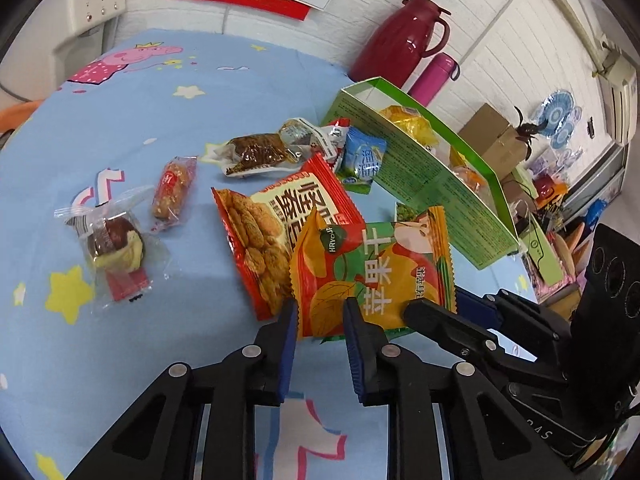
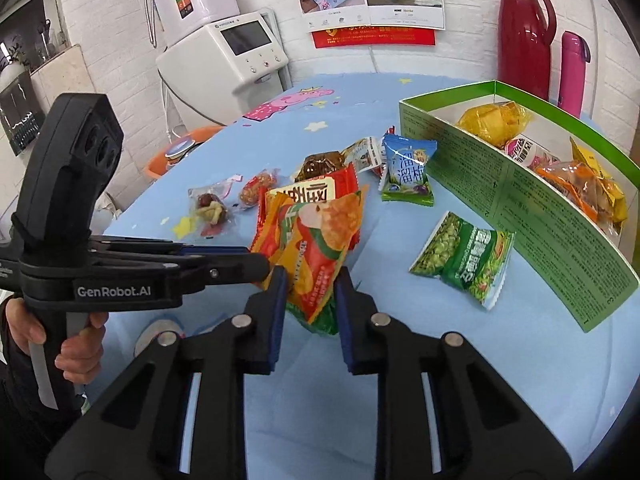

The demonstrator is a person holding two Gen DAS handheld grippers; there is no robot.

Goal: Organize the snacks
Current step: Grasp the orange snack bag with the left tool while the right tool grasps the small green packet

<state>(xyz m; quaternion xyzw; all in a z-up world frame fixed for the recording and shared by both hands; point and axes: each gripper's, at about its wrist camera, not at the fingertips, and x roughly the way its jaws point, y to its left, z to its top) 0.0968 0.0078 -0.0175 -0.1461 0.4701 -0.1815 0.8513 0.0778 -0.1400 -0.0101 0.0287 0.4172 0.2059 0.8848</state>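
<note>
An orange-and-green apple chip packet (image 1: 372, 272) (image 2: 320, 248) is held up off the blue tablecloth. My right gripper (image 2: 310, 292) is shut on its lower edge; in the left wrist view it (image 1: 412, 312) reaches in from the right. My left gripper (image 1: 320, 320) has the packet's lower left corner between its fingers, and from the right wrist view it (image 2: 262, 266) looks shut at the packet's left edge. An open green box (image 1: 432, 184) (image 2: 520, 200) holding several snacks stands to the right. A red biscuit packet (image 1: 264, 224) (image 2: 308, 192) lies just behind the held packet.
Loose on the cloth are a green pea packet (image 2: 464, 260), a blue plum packet (image 1: 360, 160), a brown meat snack (image 1: 260, 154), a small sausage (image 1: 172, 188) and a wrapped cake (image 1: 112, 244). A red thermos (image 1: 400, 40) and a pink bottle (image 1: 434, 76) stand behind the box. A hand (image 2: 76, 344) grips the left handle.
</note>
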